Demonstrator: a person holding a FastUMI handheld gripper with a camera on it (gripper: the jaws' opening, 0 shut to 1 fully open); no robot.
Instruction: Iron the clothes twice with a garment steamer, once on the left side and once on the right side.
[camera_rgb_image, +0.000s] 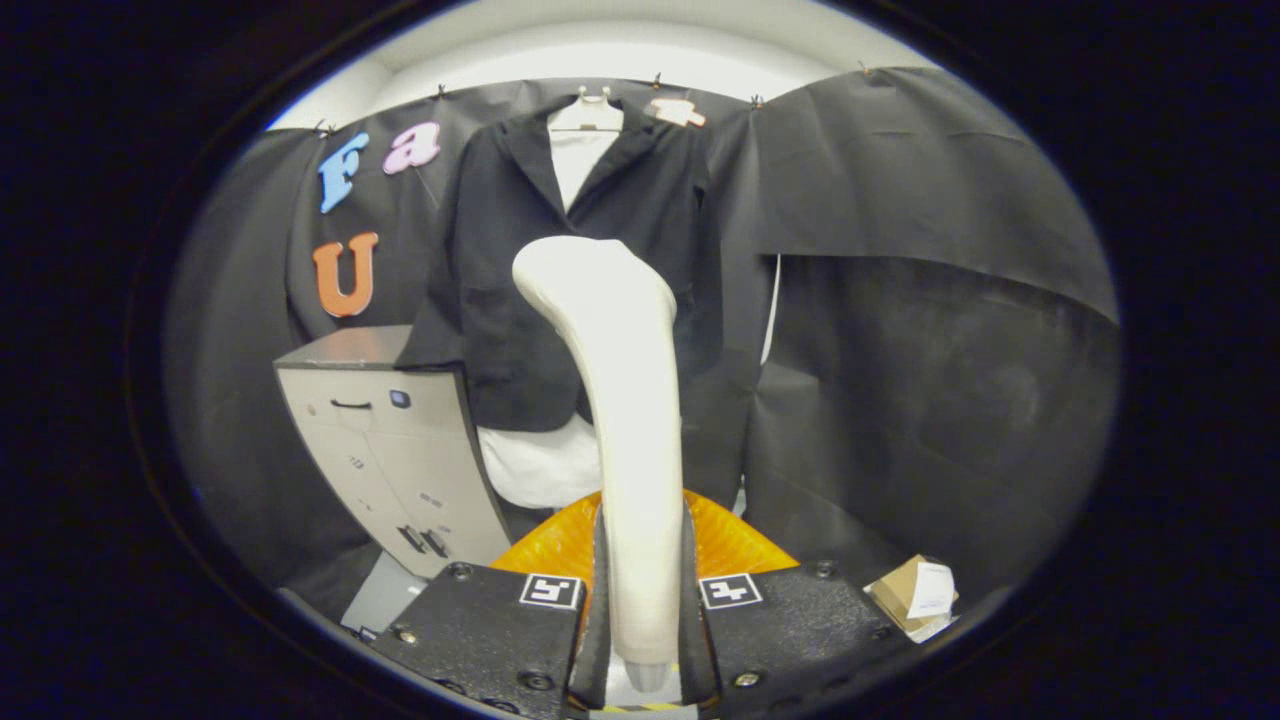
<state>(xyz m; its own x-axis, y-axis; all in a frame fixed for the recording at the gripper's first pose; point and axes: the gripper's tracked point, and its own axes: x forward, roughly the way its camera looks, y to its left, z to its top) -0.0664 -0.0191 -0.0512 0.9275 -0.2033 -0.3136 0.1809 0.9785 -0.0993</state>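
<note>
A black jacket (560, 250) over a white shirt (578, 160) hangs on a white hanger (586, 115) against the booth's black wall, beyond my fingers. My gripper (642, 600) is shut on the cream handle of the garment steamer (625, 400), with both black fingers (598, 600) pressing its sides. The steamer stands upright between the fingers, and its head (580, 270) is level with the jacket's middle, still some way short of the cloth. The shirt's white hem (540, 465) shows below the jacket.
A grey cabinet (395, 450) with a drawer handle stands left of the jacket, close to its sleeve. An orange object (735, 545) lies just behind my fingers. A small cardboard box (915, 595) with a white paper sits to the lower right, against the wall cloth.
</note>
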